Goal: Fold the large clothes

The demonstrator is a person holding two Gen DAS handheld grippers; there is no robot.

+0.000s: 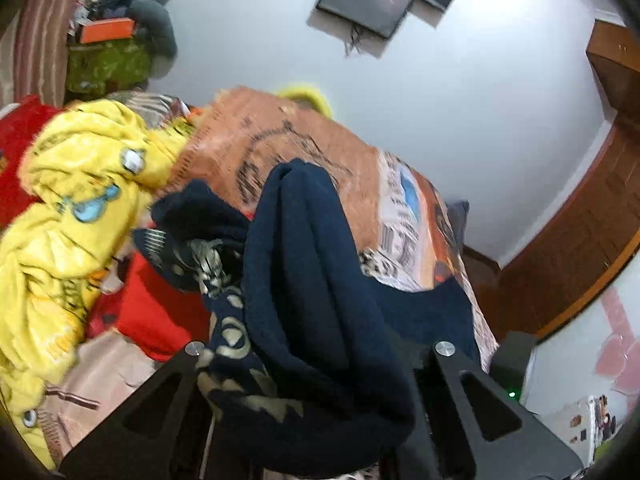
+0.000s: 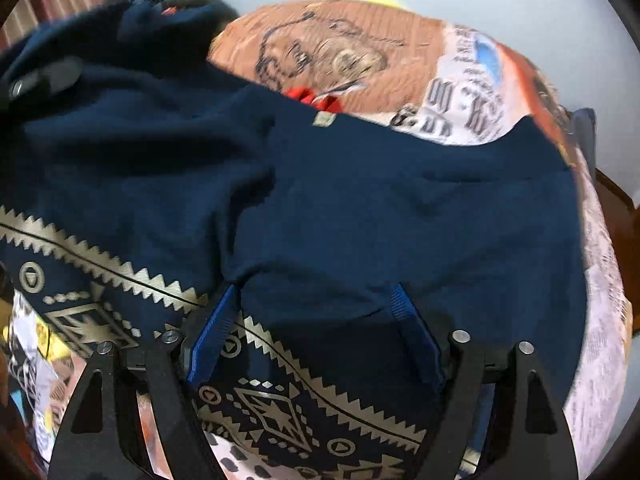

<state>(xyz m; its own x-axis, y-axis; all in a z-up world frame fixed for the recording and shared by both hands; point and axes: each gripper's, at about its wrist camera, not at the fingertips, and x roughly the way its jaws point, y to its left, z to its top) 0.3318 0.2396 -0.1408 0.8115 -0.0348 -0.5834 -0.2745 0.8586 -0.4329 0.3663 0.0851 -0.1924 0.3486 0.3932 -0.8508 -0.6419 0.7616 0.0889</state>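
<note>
Navy garment (image 2: 360, 200): we see dark blue cloth with a gold zigzag print, spread over the orange printed bedspread (image 2: 360, 40), a yellow blanket (image 1: 80, 184) far left.
Left gripper (image 1: 316, 360): we find it clamped on a bunched fold of the garment, tilted downward.
Right gripper (image 2: 316, 312): we see its blue fingers (image 2: 212, 332) spread wide, resting on the cloth, angled steeply down.

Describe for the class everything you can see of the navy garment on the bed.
The navy garment looks like soft knit, plain dark blue with a band of gold zigzag and diamond print. Most of it lies spread on the orange printed bedspread. One bunched part hangs in folds from the shut left claw. The right claw stands open over it.
</note>
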